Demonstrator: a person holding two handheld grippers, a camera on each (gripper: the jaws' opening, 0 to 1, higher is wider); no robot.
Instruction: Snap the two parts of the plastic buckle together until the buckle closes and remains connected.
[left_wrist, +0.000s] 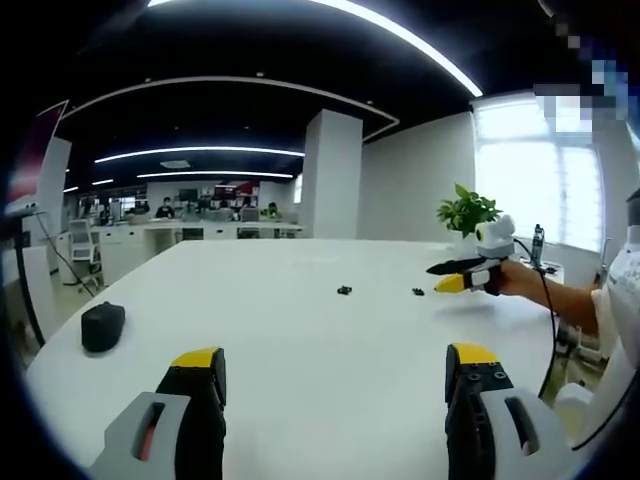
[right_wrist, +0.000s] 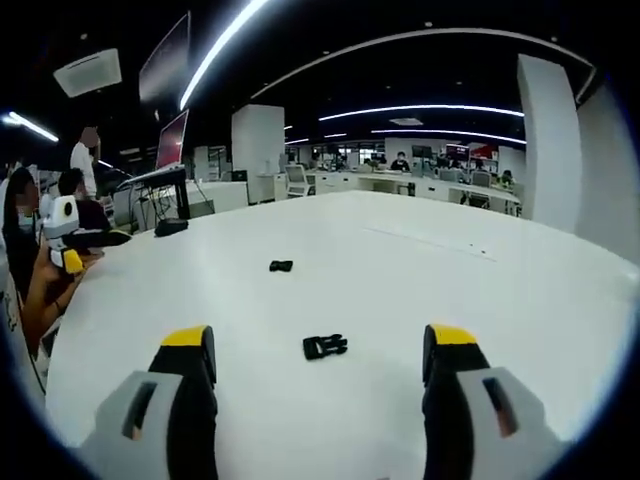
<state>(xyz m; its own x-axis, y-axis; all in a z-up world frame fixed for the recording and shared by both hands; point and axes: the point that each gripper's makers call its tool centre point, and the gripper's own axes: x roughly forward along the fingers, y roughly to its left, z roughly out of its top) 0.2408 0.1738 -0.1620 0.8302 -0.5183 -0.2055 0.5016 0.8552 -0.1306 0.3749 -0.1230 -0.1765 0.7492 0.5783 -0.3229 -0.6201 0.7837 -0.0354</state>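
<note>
Left gripper view gives us the wide white table (left_wrist: 300, 340) first, with our left gripper (left_wrist: 335, 385) held low over its near edge, jaws spread wide and holding nothing. Across the table in that view the right gripper (left_wrist: 462, 276) shows in a person's hand, near a potted plant (left_wrist: 467, 210); we cannot tell its jaw spacing from there, but the right gripper view shows its jaws wide apart and empty too. A dark pouch (left_wrist: 102, 326) lies off toward the table's far side from the buckle. Both buckle halves sit on the bare top, well apart from each other: the near half (right_wrist: 325, 346) lies just ahead of the right gripper, between its jaws in line of sight, and the far half (right_wrist: 281, 265) lies farther out. We judge that the job has not begun and the first pick is the step in hand. To do it well we should come down on the near half squarely, grip its body and leave the mating end free, then take the other half likewise, so the ends can be lined up straight before pressing.
</note>
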